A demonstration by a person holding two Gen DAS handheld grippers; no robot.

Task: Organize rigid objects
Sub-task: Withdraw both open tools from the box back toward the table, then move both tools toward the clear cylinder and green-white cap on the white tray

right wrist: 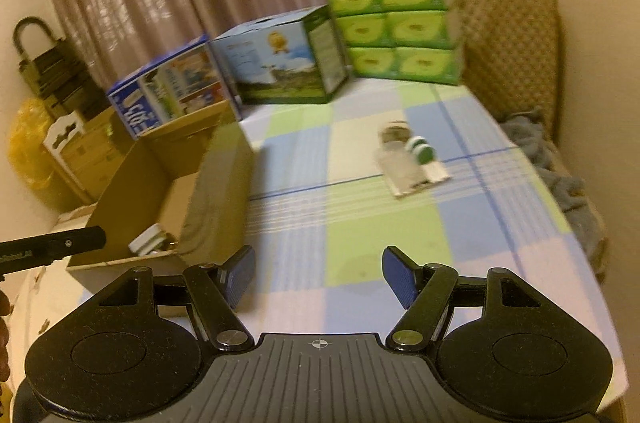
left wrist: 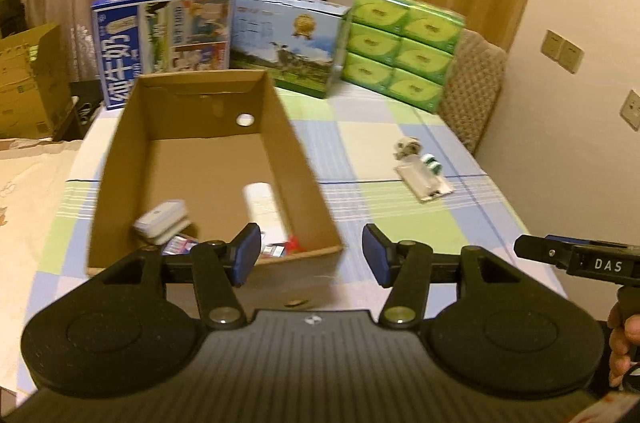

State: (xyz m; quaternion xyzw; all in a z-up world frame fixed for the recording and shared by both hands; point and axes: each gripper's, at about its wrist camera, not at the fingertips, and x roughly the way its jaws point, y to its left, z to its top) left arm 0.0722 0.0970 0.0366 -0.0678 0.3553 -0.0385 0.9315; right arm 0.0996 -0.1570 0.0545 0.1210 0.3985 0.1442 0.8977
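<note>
An open cardboard box (left wrist: 304, 183) (right wrist: 216, 191) stands on the checked tablecloth. Inside lie a white case (left wrist: 162, 221) (right wrist: 148, 243), a white tube (left wrist: 260, 203) and small red and blue packs (left wrist: 276, 249). My left gripper (left wrist: 312, 255) hovers open over the box's near right corner with nothing between its fingers. My right gripper (right wrist: 318, 275) is open and empty above the cloth, to the right of the box. Farther out on the cloth lie a small round jar (left wrist: 406, 149) (right wrist: 394, 135), a green-and-white striped piece (left wrist: 432, 161) (right wrist: 420, 147) and a flat clear packet (left wrist: 424, 183) (right wrist: 404, 177).
Two printed milk cartons (left wrist: 160, 39) (left wrist: 288, 47) and a green tissue pack (left wrist: 400, 51) (right wrist: 396, 27) line the table's far edge. A padded chair (left wrist: 472, 83) (right wrist: 516, 51) stands at the right. Brown boxes (left wrist: 28, 79) sit off the table's left side.
</note>
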